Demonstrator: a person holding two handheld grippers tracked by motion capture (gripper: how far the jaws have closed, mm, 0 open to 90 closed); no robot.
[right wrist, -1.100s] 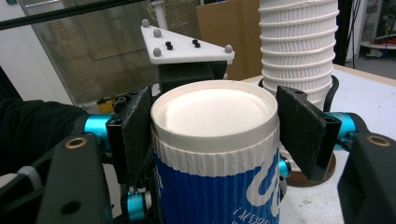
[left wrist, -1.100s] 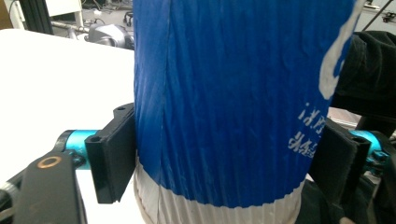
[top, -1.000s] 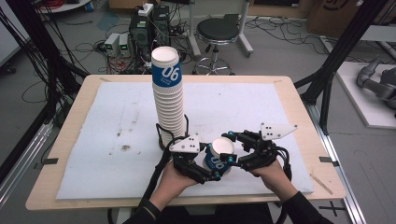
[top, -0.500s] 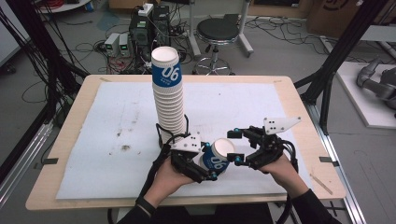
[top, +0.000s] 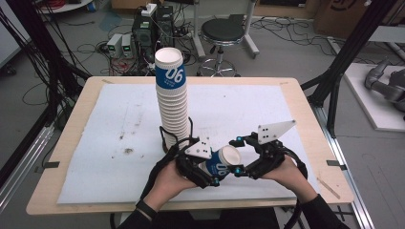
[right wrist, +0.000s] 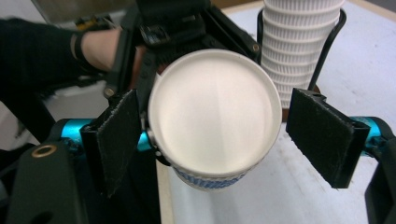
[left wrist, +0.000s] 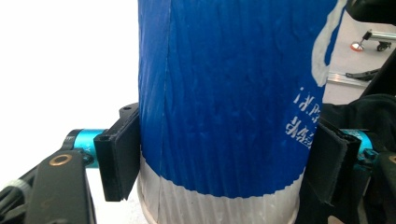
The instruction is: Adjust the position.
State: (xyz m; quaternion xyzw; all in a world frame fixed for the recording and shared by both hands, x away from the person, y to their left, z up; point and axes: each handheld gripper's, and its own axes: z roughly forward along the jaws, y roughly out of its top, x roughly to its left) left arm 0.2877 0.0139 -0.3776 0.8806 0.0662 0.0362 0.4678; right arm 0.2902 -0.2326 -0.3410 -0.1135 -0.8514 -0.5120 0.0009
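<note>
Paper cup [top: 222,163], blue band with white print, lies tipped on its side just above the white sheet [top: 267,109] near the front of the table [top: 305,109], open mouth turned toward the right gripper [top: 239,156]; left gripper [top: 203,174] grips it across the blue wall; in the left gripper view the cup [left wrist: 224,102] stands between the two black pads, both pressed against its sides, white ribbed base low in the frame; the left jaws have just been closing, cup between them; right gripper sits at the cup's rim, jaws apart; in the right gripper view the cup mouth [right wrist: 215,112] faces the camera, round white inside visible, the left pad just beside or touching the rim, cannot tell which, the right pad clear of it with a gap; the right jaws have just been opening, cup mouth between them, not clamped; both hands rest low at the table's front edge, dark sleeves below; tall stack of cups [top: 173,98] stands upright just behind the left gripper, in a black wire holder [top: 165,136], top cup blue with white "06"; stack [right wrist: 299,42] also in the right gripper view, behind the held cup; a black stool [top: 222,33] and cables on the floor beyond the table.
</note>
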